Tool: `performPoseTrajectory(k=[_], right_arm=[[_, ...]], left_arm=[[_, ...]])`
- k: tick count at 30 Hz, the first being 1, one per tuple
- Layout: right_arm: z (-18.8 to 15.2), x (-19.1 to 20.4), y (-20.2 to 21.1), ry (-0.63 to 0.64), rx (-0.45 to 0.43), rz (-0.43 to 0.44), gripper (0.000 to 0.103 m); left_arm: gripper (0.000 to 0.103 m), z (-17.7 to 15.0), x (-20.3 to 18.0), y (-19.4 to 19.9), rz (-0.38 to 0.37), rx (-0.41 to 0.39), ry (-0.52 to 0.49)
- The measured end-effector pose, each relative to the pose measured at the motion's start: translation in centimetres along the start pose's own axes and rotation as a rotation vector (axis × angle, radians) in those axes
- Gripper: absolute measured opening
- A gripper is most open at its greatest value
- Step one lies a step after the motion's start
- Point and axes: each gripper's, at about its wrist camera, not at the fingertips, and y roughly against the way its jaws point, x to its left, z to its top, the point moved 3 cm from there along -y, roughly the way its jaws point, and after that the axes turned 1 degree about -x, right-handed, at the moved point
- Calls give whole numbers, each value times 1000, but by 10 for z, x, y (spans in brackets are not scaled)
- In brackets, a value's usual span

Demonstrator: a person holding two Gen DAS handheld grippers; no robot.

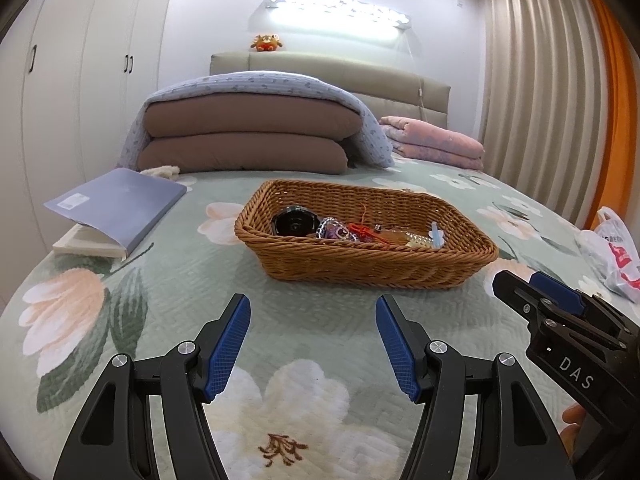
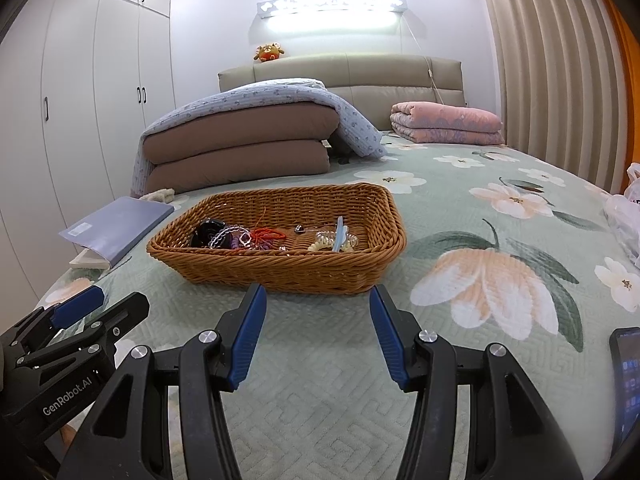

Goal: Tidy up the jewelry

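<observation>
A brown wicker basket (image 1: pixel 360 264) (image 2: pixel 280 268) sits on the flowered bedspread. Jewelry lies jumbled inside it: a black round watch (image 1: pixel 294 222) (image 2: pixel 206 230), a clear bead bracelet (image 1: pixel 330 226) (image 2: pixel 228 236), a red cord piece (image 1: pixel 362 232) (image 2: pixel 268 234), and a pale coiled hair tie (image 2: pixel 332 242). My left gripper (image 1: pixel 313 304) hovers open just short of the basket's near wall, nothing between its blue pads. My right gripper (image 2: pixel 318 294) is open too, right before the basket's near rim, and appears from the side in the left wrist view (image 1: pixel 536 292).
A blue-grey book (image 1: pixel 116 208) (image 2: pixel 116 226) lies left of the basket. Folded brown and blue bedding (image 1: pixel 248 136) and a pink quilt (image 2: pixel 446 124) are stacked behind. A plastic bag (image 1: pixel 612 252) rests at the right edge, and a phone (image 2: pixel 624 380) lies at the near right.
</observation>
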Motion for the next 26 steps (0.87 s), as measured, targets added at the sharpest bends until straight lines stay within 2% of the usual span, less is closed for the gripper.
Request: performPoseTrajectory(k=[20, 26], right_arm=[[0, 1, 0, 0, 2, 1, 57], [0, 0, 0, -1, 1, 1, 57]], left_arm=[[67, 0, -3, 1, 12, 3, -7], [67, 2, 2, 4, 46, -28, 7]])
